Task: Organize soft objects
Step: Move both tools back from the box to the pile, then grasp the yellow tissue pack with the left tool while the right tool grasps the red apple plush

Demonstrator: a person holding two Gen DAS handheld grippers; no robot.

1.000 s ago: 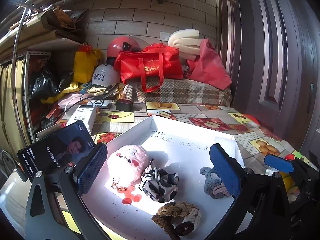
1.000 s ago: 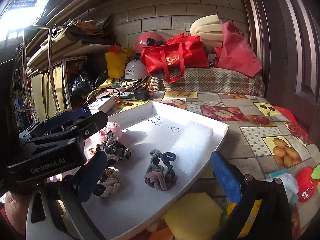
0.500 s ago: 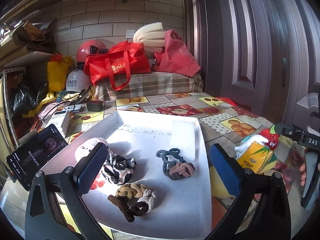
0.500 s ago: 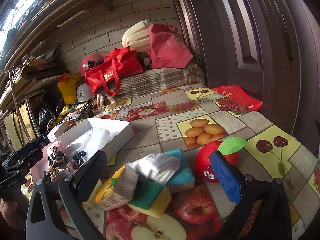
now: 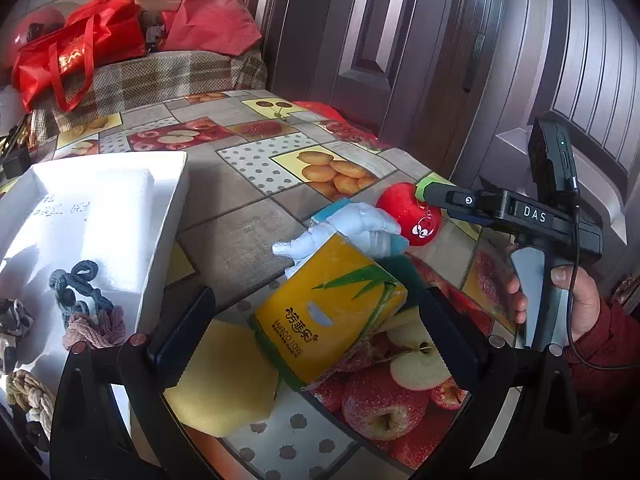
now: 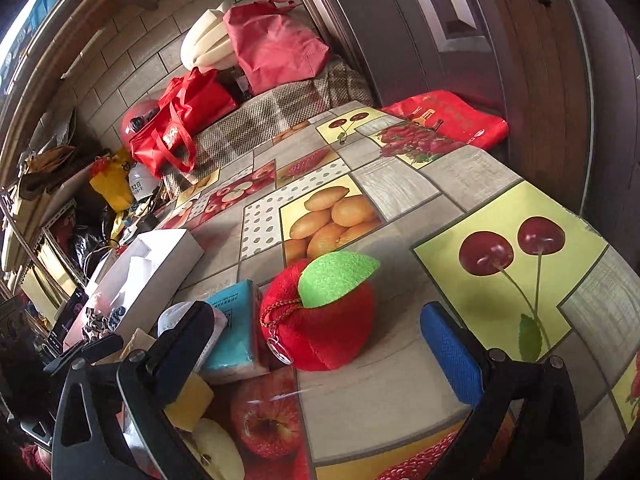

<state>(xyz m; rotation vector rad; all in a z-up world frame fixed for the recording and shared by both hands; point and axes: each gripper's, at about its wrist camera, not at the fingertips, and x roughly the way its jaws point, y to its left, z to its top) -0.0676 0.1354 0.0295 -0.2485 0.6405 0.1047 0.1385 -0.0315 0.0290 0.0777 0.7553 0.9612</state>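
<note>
Cluttered room, brick wall and dark panelled door behind; work surface is a table under a fruit-print oilcloth [image 6: 400, 200], lit hard from the left; nearest in the left wrist view, the left gripper [image 5: 316, 332] hangs with jaws wide apart and nothing between them, straddling a yellow tissue pack [image 5: 328, 316] that lies tilted, part-resting on a yellow sponge [image 5: 224, 376]; the spread looks set to take the pack across its width, judging by the alignment; just behind the pack, a white soft toy [image 5: 352, 228] lies on a teal packet [image 6: 236, 328], touching it; beside these, the red plush apple [image 6: 320, 320] with green felt leaf and a small chain and ring; the right gripper [image 6: 320, 348] is likewise spread and empty, low over the table, the apple centred between its fingers but not yet touched, so a grasp seems the step in hand; a hand [image 5: 576, 296] in a red sleeve works its handle; left of the pile, the white tray [image 5: 168, 216] holds knotted rope rings [image 5: 88, 304] already sorted, with a foam block [image 5: 116, 224] inside; the loose items sit near the tray, presumably staged for transfer; further back, a checked cloth with red bags [image 5: 76, 52] and a helmet; soft goods will squash, so a firm closing is likely needed.
</note>
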